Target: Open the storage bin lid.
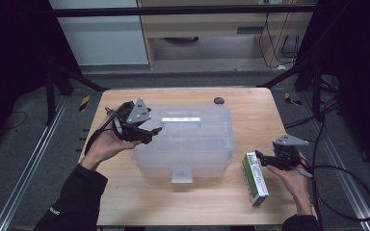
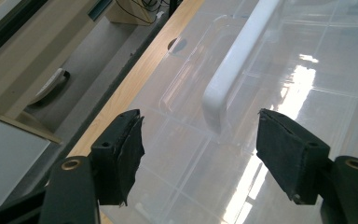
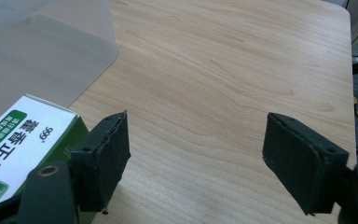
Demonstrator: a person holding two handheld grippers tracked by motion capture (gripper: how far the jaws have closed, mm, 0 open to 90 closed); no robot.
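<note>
One clear plastic storage box (image 1: 188, 144) sat at the middle of the counter (image 1: 221, 197), with one green-and-white carton (image 1: 255, 178) lying at the lower right of the frame and one small dark object (image 1: 218, 100) near the far edge. The left tool (image 1: 144, 134) hovered wide open and empty over the box's left end; its own view showed the white lid handle (image 2: 235, 65) between the jaws. The right tool (image 1: 266, 159), also wide open and empty, sat just beside the carton; its view showed printed characters on the carton's top face.
</note>
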